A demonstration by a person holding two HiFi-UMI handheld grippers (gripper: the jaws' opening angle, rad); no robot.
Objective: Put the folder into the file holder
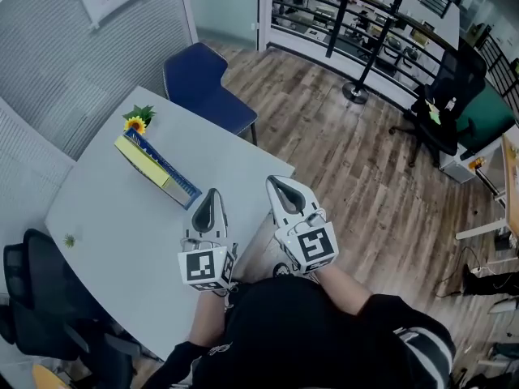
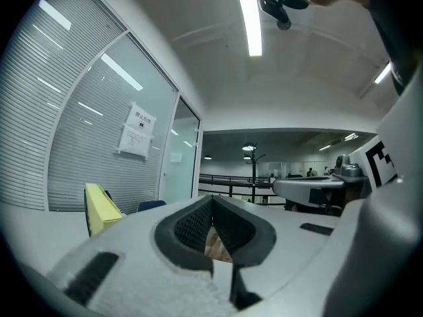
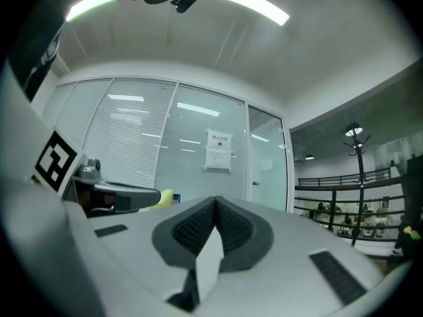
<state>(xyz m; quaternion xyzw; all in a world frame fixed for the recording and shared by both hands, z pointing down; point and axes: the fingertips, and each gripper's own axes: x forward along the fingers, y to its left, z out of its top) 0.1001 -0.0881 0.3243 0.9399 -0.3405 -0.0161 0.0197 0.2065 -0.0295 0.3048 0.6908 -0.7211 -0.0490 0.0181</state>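
A yellow folder (image 1: 144,159) stands in a blue file holder (image 1: 180,180) on the white table (image 1: 105,225), toward its far left side. Both grippers are held up in front of the person, level, side by side and well short of the holder. The left gripper (image 1: 212,193) is shut with nothing in it, and the right gripper (image 1: 274,181) is shut and empty too. In the left gripper view the jaws (image 2: 211,200) meet at the tip and the yellow folder (image 2: 99,209) stands off to the left. The right gripper view shows its closed jaws (image 3: 216,203) and a sliver of the yellow folder (image 3: 164,199).
A small sunflower (image 1: 136,122) sits on the table behind the holder. A blue chair (image 1: 203,83) stands at the far edge, a black office chair (image 1: 40,298) at the near left. A glass wall with blinds is to the left, wooden floor and a railing (image 1: 365,23) to the right.
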